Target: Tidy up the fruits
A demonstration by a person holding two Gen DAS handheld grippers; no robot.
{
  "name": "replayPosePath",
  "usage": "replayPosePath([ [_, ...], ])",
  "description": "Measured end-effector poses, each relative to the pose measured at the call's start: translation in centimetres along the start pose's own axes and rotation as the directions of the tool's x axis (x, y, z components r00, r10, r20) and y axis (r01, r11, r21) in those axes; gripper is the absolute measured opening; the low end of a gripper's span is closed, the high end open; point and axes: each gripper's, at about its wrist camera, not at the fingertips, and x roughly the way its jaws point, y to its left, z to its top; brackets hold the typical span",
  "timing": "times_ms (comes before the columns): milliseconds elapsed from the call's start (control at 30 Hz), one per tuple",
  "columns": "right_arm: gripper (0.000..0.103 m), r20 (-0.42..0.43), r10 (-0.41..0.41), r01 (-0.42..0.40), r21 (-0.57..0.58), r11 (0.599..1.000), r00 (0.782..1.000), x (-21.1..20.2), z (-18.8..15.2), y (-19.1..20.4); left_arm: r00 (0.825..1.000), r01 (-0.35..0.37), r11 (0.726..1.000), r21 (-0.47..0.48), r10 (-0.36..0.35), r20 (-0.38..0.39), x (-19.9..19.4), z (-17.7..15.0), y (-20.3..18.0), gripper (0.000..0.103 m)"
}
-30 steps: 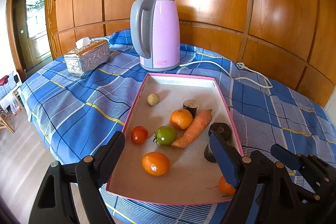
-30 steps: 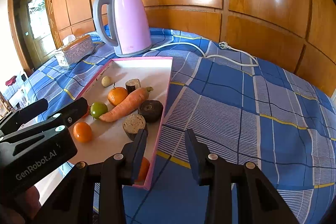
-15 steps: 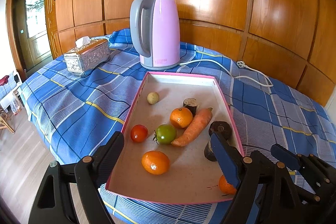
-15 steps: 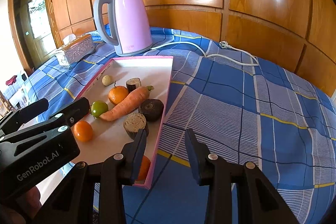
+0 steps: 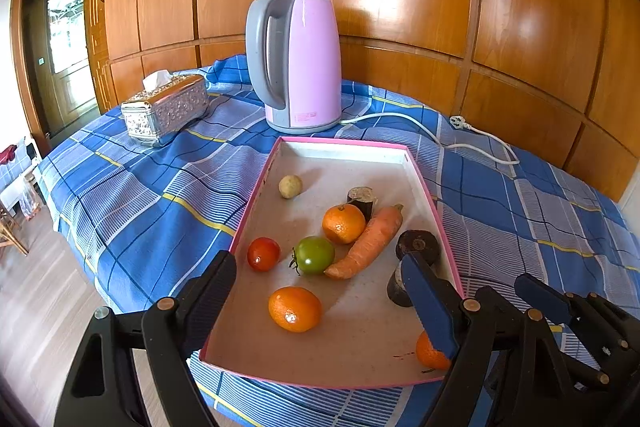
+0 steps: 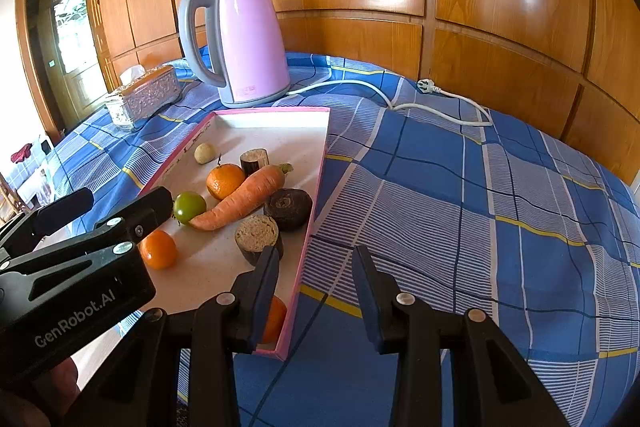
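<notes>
Right now the pink-rimmed tray (image 5: 414,171) sits on the blue plaid cloth covering the counter (image 5: 140,195), and everything is told from that tray. Inside it lie 3 oranges: 1 near the middle (image 5: 343,223) touching the carrot (image 5: 366,243), 1 toward the near edge (image 5: 295,308), and 1 in the near right corner (image 5: 430,351), partly hidden behind a claw finger. A red tomato (image 5: 263,253) rests by the tray's left wall, with a green tomato (image 5: 315,255) just beside it, at the carrot's tip. A small pale round fruit (image 5: 290,186) sits toward the far left. 3 dark cut stumps stand along the right side: 1 behind the middle orange (image 5: 362,195), 1 against the right wall (image 5: 420,245), 1 nearer (image 6: 258,237). Beyond the tray's far edge stands a lilac electric kettle (image 5: 298,61), its white cord (image 5: 460,139) trailing right; a silver tissue box (image 5: 166,109) lies to the far left. The left claw (image 5: 320,301) hovers over the tray's near end, spread wide and empty. The right claw (image 6: 316,277) hangs over the tray's near right corner, parted moderately, gripping nothing.
</notes>
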Motion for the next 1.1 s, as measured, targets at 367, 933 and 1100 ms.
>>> replayPosePath([
  [367, 0.039, -0.004, 0.001, -0.001, 0.0, 1.0, 1.0, 0.07, -0.01, -0.02, 1.0, -0.002, 1.0, 0.002, 0.002, 0.001, -0.05, -0.03, 0.0, 0.088],
  [933, 0.039, -0.008, 0.004, -0.004, -0.003, 1.0, 1.0, 0.2, -0.1, 0.04, 1.0, 0.005, 1.0, 0.0, -0.005, -0.001, -0.03, 0.1, 0.09, 0.089],
  [1100, 0.039, -0.016, 0.006, -0.007, -0.007, 1.0, 1.0, 0.38, -0.23, 0.05, 1.0, 0.015, 1.0, 0.014, -0.015, 0.015, -0.21, 0.0, -0.21, 0.088],
])
